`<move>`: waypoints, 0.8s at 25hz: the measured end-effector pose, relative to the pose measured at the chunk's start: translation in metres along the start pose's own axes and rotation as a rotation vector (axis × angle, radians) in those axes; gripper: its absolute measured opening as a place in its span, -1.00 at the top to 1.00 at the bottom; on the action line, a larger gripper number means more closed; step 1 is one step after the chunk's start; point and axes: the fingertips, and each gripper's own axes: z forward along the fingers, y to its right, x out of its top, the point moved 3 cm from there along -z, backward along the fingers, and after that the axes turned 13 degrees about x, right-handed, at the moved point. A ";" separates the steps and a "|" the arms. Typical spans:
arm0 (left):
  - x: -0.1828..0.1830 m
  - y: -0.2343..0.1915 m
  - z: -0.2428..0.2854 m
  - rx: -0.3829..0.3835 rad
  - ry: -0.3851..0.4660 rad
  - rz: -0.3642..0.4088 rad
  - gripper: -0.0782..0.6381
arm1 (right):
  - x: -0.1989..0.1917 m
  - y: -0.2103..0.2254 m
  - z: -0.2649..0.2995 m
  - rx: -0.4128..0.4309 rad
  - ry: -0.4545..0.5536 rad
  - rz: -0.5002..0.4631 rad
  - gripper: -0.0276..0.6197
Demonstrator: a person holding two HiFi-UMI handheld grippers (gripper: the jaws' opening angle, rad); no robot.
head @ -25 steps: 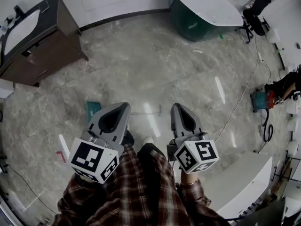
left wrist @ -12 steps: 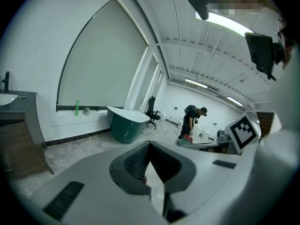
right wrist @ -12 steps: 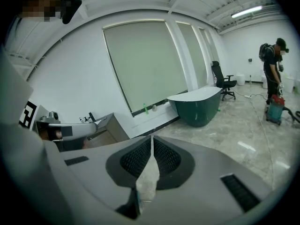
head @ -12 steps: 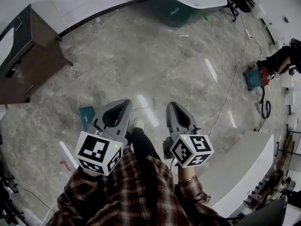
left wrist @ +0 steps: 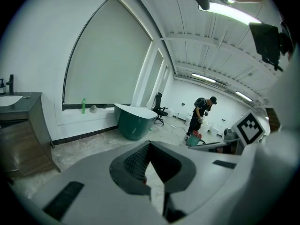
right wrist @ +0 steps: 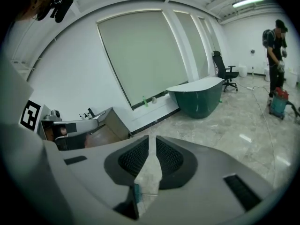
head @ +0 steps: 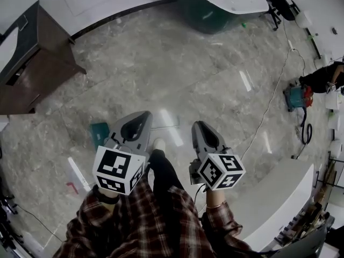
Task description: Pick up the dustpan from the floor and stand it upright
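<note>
The dustpan (head: pixel 99 133) lies flat on the floor (head: pixel 161 63), in front of the person and low in the head view. Its teal pan shows just to the left of the left tool (head: pixel 144 114). Its thin handle (head: pixel 159 128) runs level across the picture toward the right, passing beyond the tips of both tools. The long axis therefore lies crosswise to the direction in which the tools point. The left tool is nearer to the pan, and the right tool (head: pixel 199 123) is nearer to the free end of the handle. The left tool's tips meet, with nothing between them. The right tool stands at a narrow slit, its jaws have just been opening, and only the floor and a small piece of the dustpan (right wrist: pixel 136 194) show through the gap. The pan looks like smooth, rigid plastic and the handle like a slim rod, probably metal. The floor is glossy grey marbled stone, so I judge the dustpan may slide when pushed. The tool pads are dark and ribbed.
</note>
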 end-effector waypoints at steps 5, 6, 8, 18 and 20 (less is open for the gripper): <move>-0.051 -0.018 0.034 0.034 -0.069 0.025 0.78 | -0.052 0.041 0.036 -0.019 -0.071 0.080 0.64; -0.062 -0.020 0.043 0.037 -0.083 0.020 0.78 | -0.063 0.052 0.044 -0.029 -0.074 0.105 0.62; -0.082 -0.023 0.064 0.043 -0.111 0.008 0.78 | -0.087 0.078 0.061 -0.047 -0.071 0.180 0.56; -0.181 -0.020 0.166 0.018 -0.214 -0.006 0.78 | -0.211 0.204 0.131 -0.166 -0.146 0.357 0.48; -0.209 -0.022 0.185 0.024 -0.238 -0.022 0.78 | -0.232 0.228 0.146 -0.168 -0.194 0.323 0.48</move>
